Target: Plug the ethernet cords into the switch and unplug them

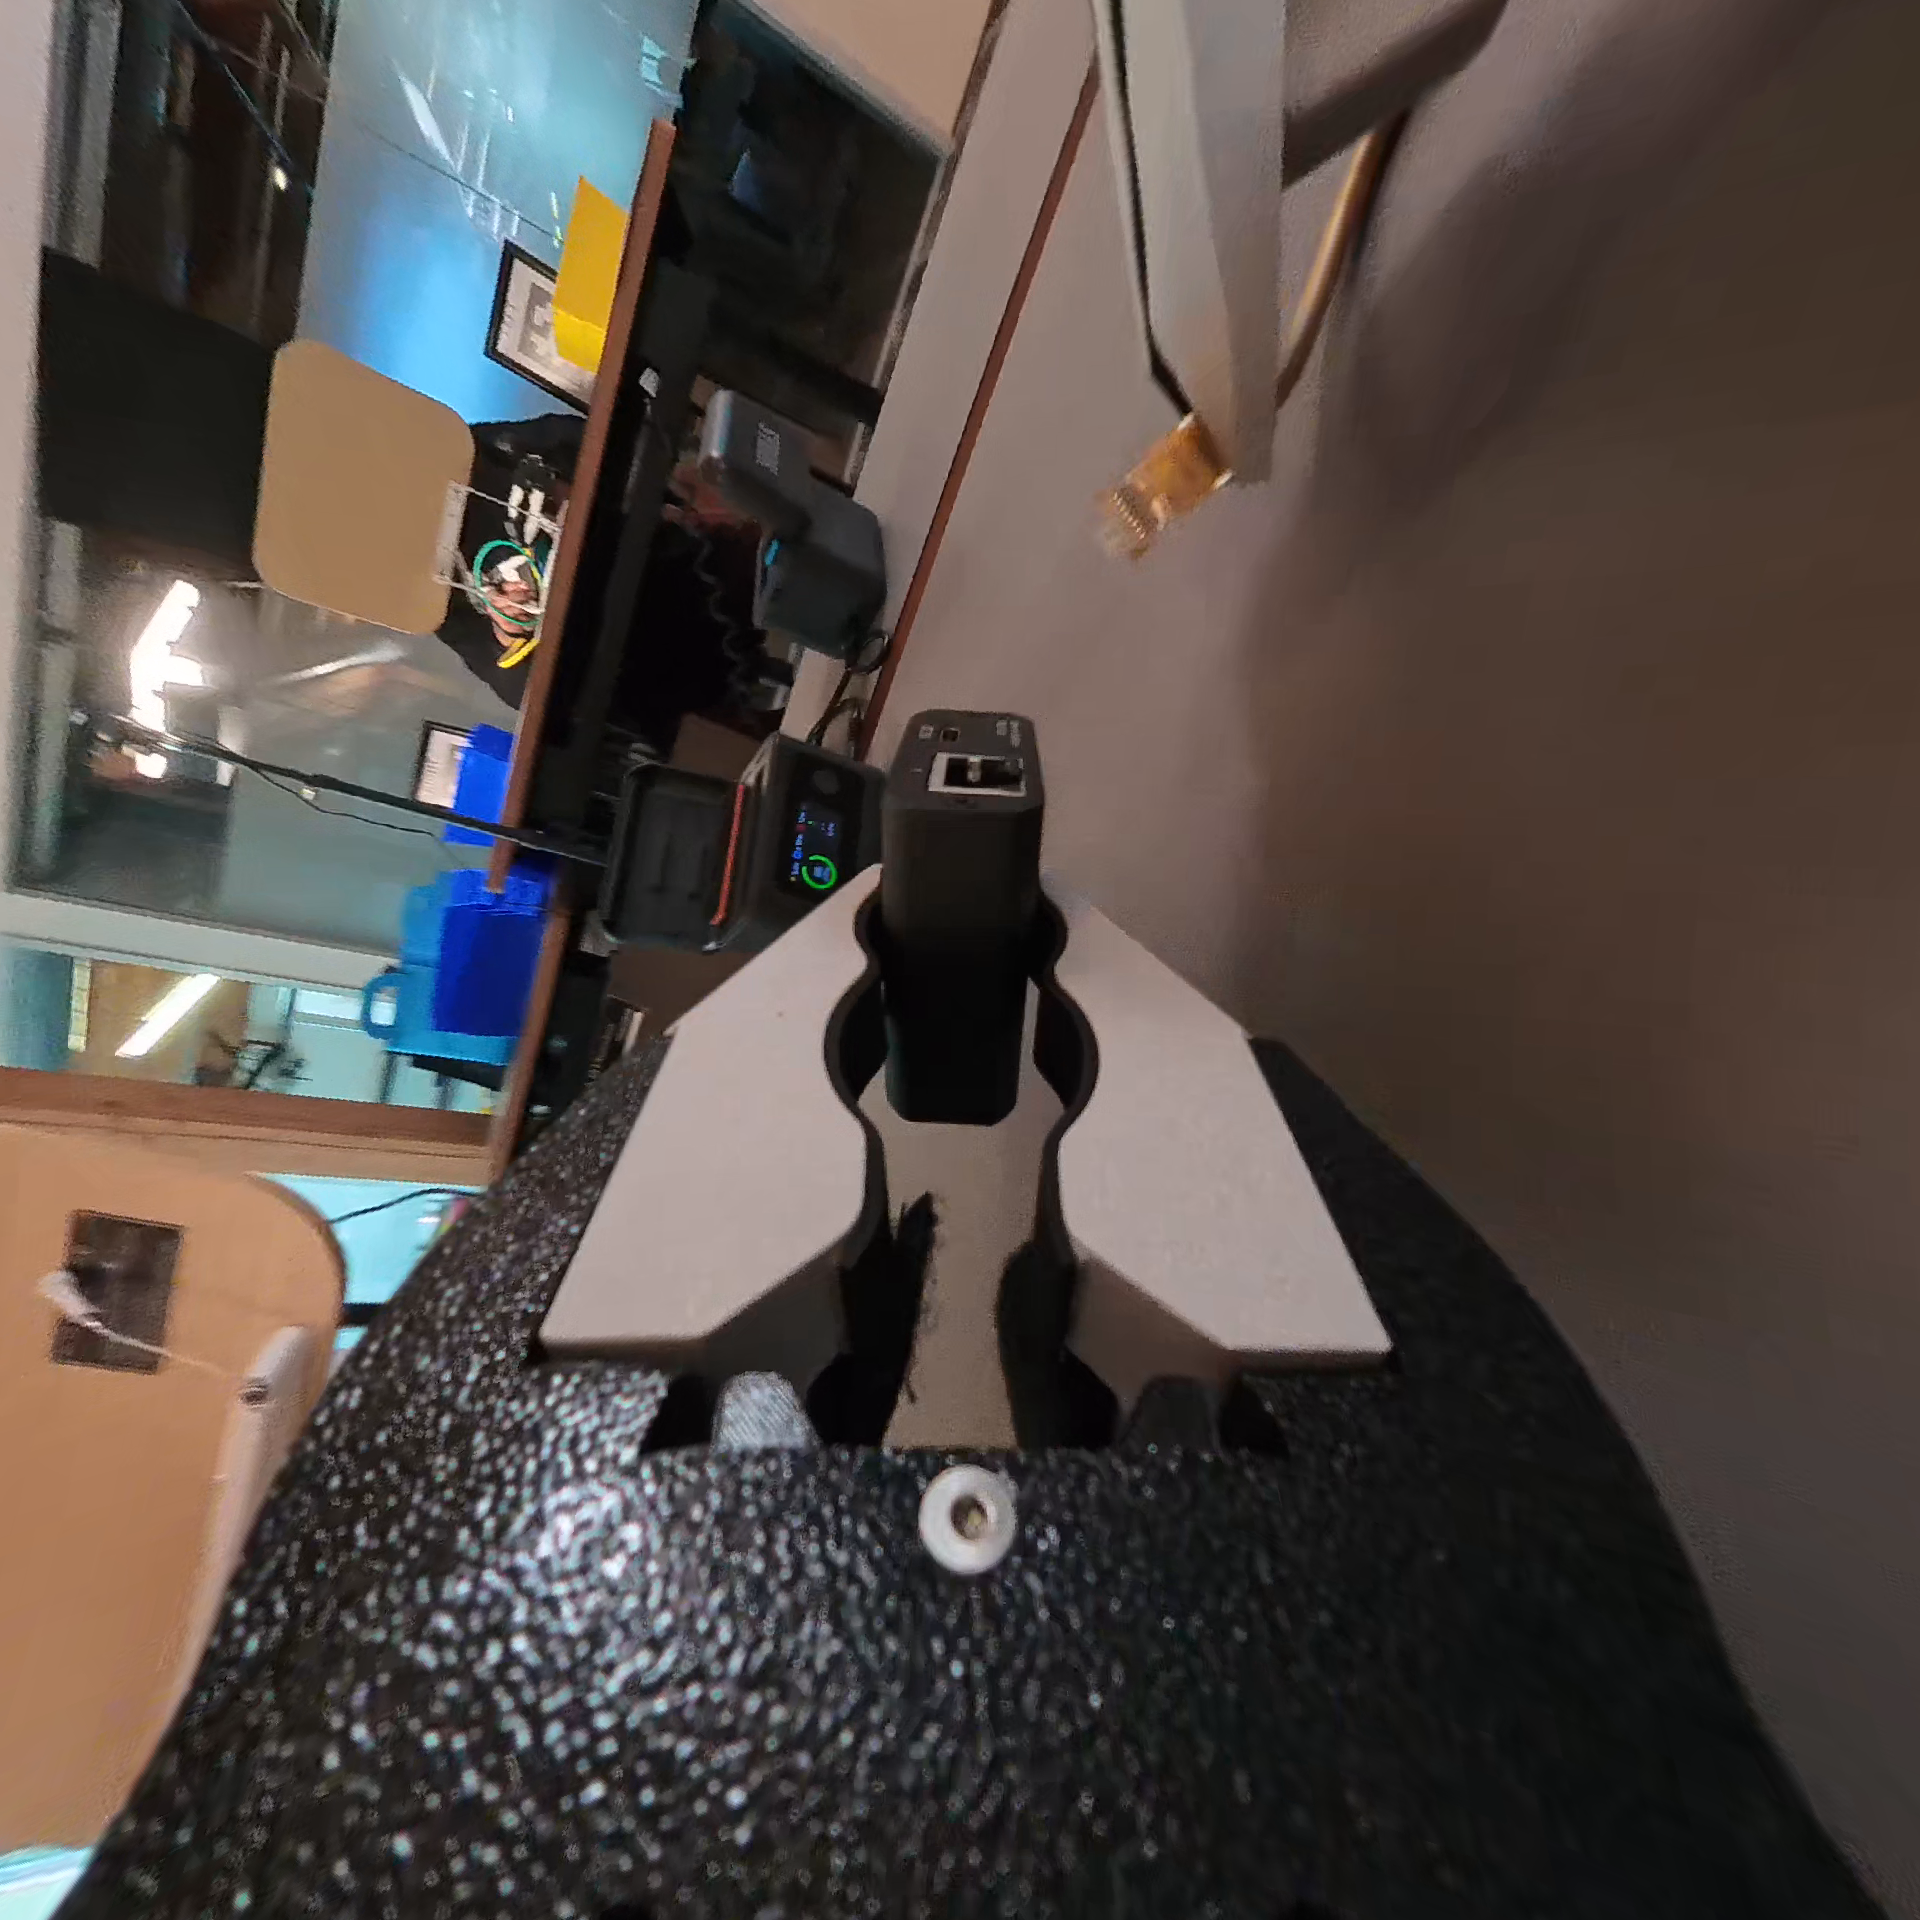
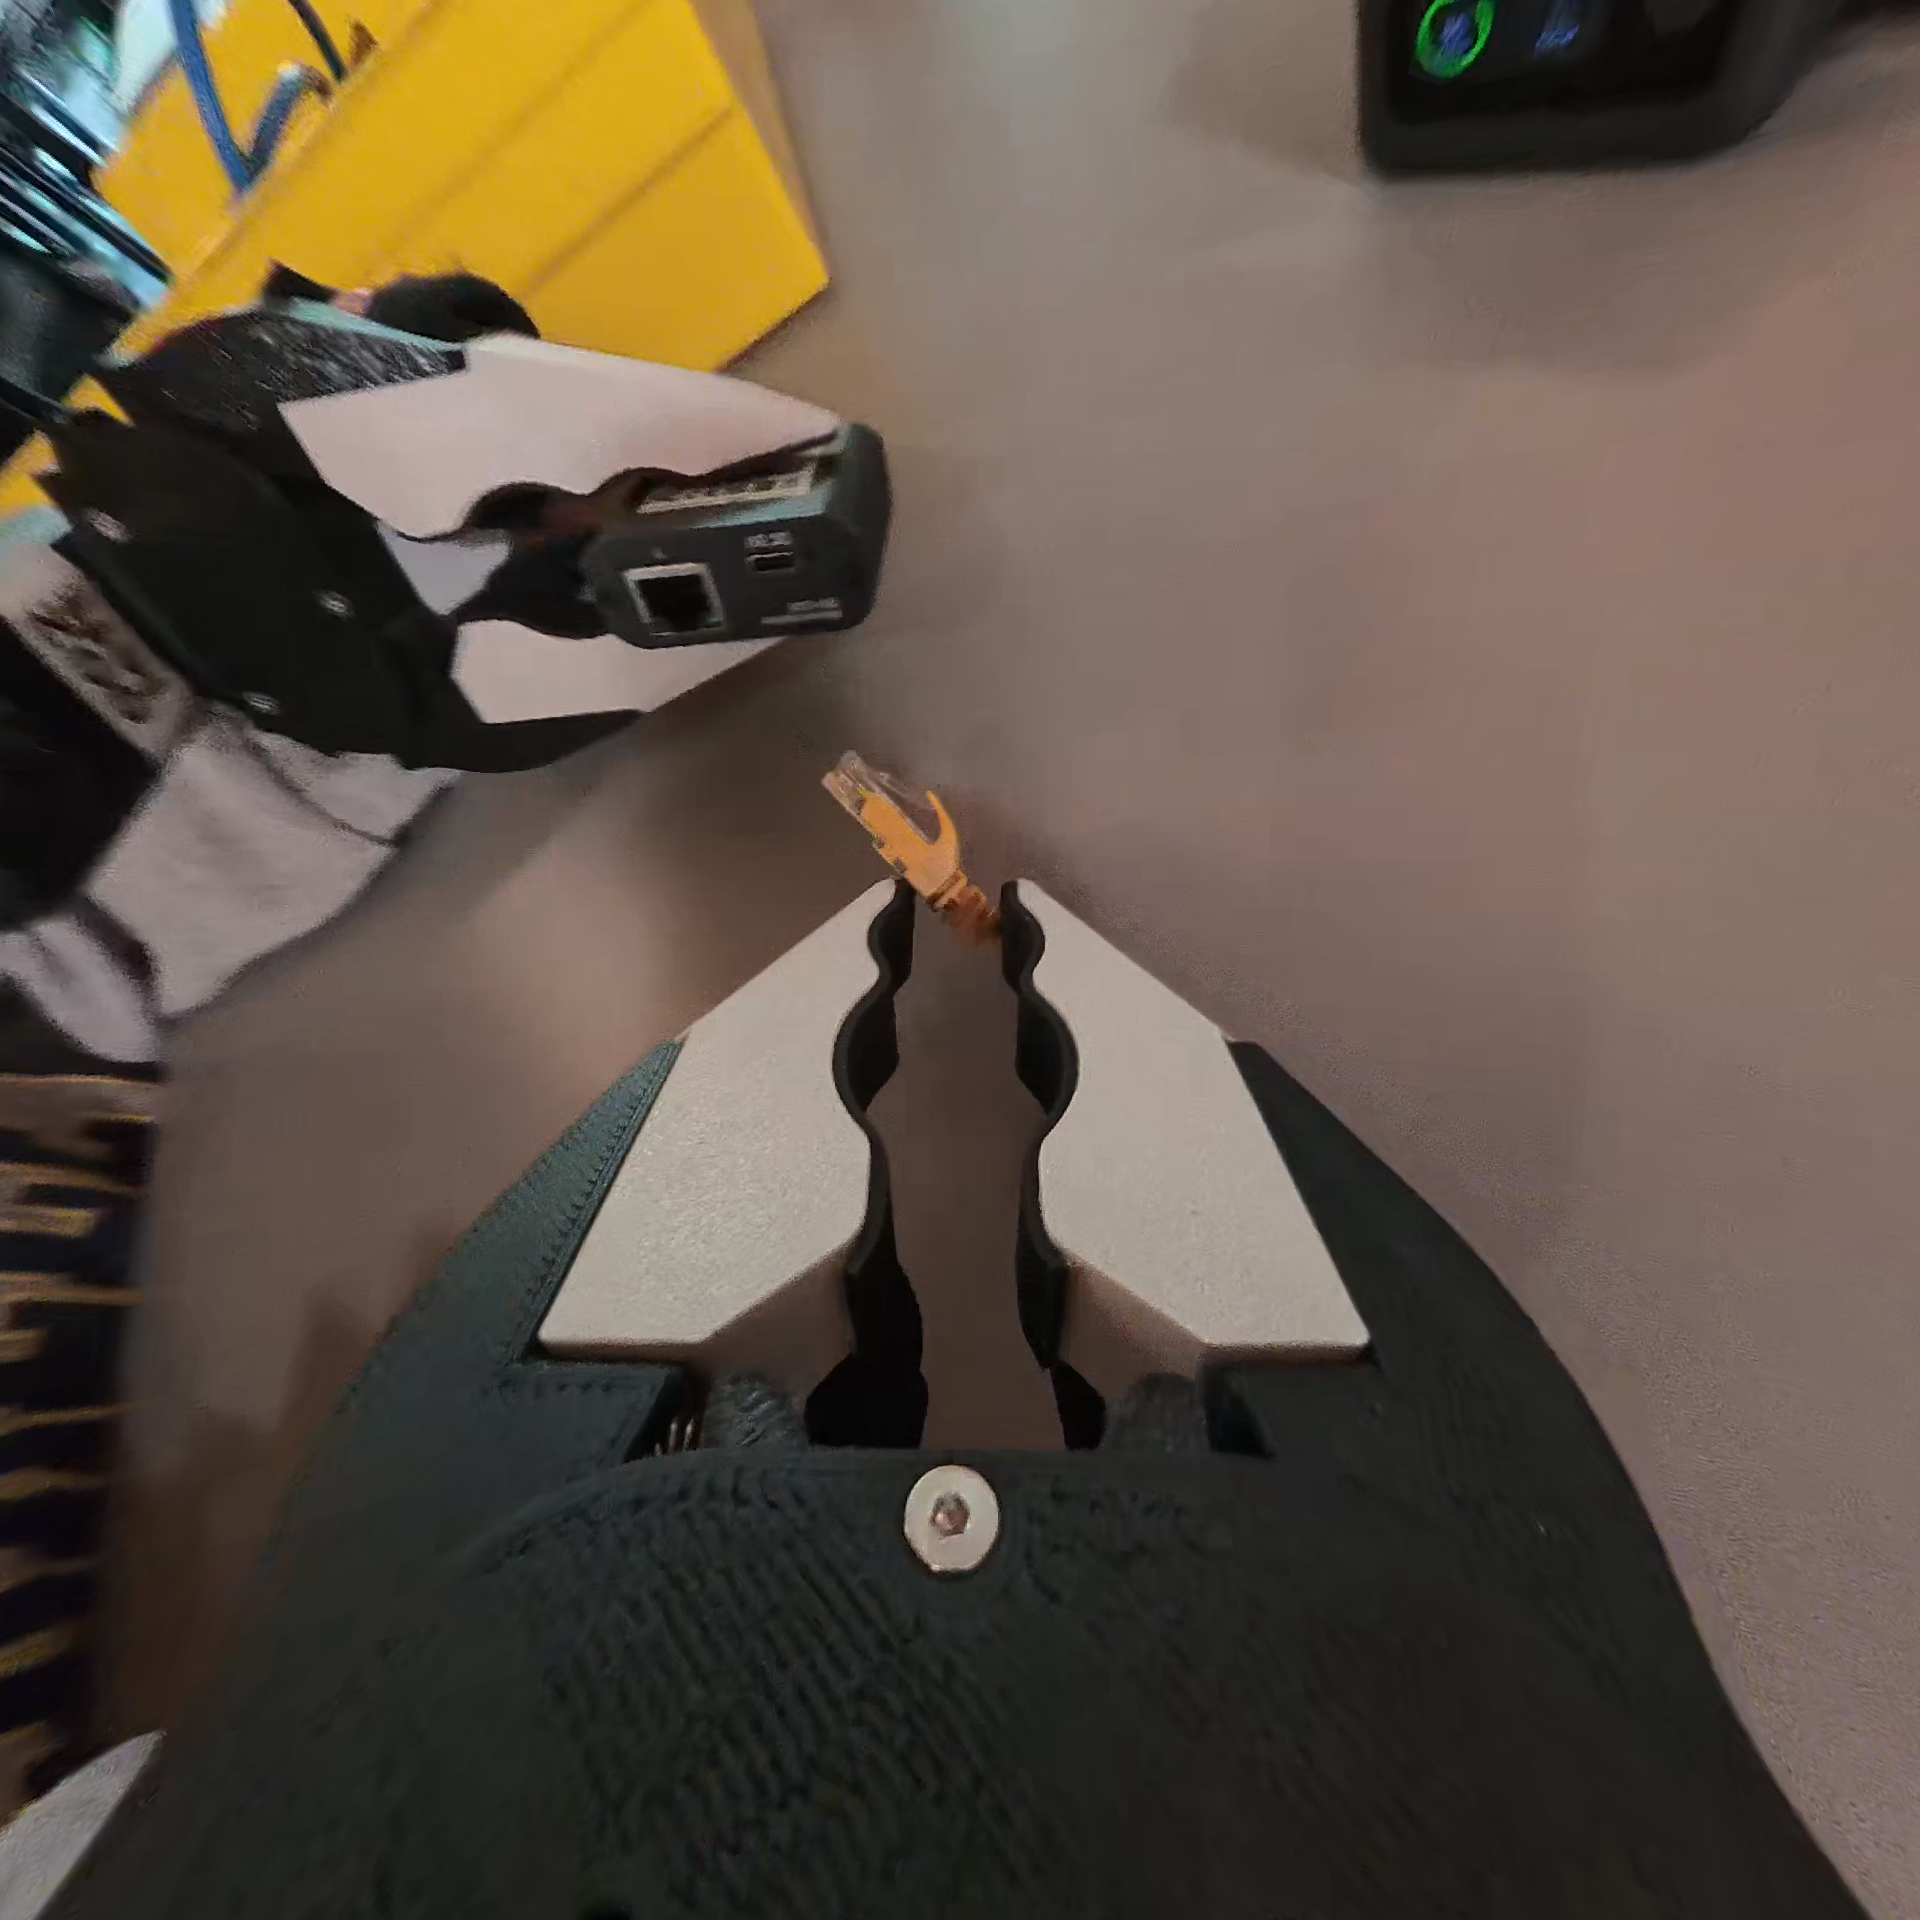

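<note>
Grey-brown and matte, the surface (image 2: 1455, 727) fills most of the right wrist view, with a yellow box (image 2: 582, 156) at its far left edge and a dark power unit with a lit screen (image 2: 1558, 73) at about one o'clock.

Nearest in that view, the right hand-held gripper (image 2: 951, 899) has its jaws nearly together, pinching the orange boot of the ethernet cord's plug (image 2: 904, 831). The clear connector tip juts past the fingertips toward eleven o'clock. Farther out, at roughly ten o'clock and a short gap away, the switch (image 2: 738, 551) sits clamped in the left hand-held gripper (image 1: 961, 914), whose jaws close on the black body's sides. The open port (image 2: 675, 603) faces back toward the plug.

From the left wrist view, the switch's long axis runs straight out along the fingers toward twelve o'clock, port (image 1: 977, 774) on the far end face. The plug hangs at about one o'clock, clearly apart.

My judgement: the plug's axis points a little wide of the port, so insertion calls for lining the two up before closing the gap, most likely from the right hand.
</note>
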`<state>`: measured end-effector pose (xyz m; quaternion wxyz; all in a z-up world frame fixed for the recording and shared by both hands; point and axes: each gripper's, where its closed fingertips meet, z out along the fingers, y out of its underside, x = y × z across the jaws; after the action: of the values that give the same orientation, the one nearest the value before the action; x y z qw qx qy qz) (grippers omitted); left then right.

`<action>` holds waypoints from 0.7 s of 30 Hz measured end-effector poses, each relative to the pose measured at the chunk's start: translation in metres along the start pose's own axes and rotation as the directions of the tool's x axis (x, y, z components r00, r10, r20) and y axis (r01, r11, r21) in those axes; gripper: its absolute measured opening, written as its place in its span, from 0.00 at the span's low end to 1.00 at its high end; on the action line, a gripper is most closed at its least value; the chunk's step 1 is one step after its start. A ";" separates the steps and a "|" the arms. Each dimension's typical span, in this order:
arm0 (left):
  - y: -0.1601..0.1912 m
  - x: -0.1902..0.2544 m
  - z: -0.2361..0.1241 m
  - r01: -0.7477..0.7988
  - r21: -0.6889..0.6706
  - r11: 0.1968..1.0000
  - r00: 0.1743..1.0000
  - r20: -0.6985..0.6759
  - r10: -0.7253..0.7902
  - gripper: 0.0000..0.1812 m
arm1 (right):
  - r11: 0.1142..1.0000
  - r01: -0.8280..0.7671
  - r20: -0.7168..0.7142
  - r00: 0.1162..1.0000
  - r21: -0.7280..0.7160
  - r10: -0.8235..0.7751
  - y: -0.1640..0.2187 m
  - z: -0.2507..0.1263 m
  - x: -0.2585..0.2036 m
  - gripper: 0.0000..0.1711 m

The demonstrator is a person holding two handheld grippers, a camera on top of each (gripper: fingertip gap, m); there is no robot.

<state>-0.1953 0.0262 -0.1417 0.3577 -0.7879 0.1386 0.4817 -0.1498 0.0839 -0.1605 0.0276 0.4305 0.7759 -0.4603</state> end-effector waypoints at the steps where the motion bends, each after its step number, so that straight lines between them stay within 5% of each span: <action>1: 0.001 -0.001 0.000 -0.029 -0.007 1.000 1.000 0.010 0.029 0.12 | 0.999 -0.042 0.032 0.999 -0.007 0.042 0.004 0.001 -0.006 0.09; 9: -0.004 -0.001 -0.002 -0.188 0.004 0.982 0.980 0.060 0.188 0.12 | 0.942 -0.335 0.148 0.931 -0.025 0.335 0.014 0.013 -0.039 0.10; 13: -0.006 0.000 -0.003 -0.173 0.017 0.985 0.984 0.056 0.172 0.12 | 0.984 -0.180 0.119 0.977 0.015 0.177 0.008 0.012 -0.055 0.25; 18: -0.009 -0.003 -0.005 -0.137 0.047 0.989 0.989 0.059 0.135 0.12 | 0.969 0.211 -0.082 0.976 0.127 -0.201 -0.009 -0.010 -0.066 0.28; 21: -0.013 -0.005 -0.008 -0.119 0.070 0.990 0.991 0.064 0.114 0.12 | 0.908 0.417 -0.203 0.893 0.040 -0.401 0.008 -0.015 -0.064 0.25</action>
<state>-0.1855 0.0292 -0.1302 0.3619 -0.7498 0.1913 0.5198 -0.0988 0.0555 -0.1290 -0.1618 0.3002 0.8285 -0.4443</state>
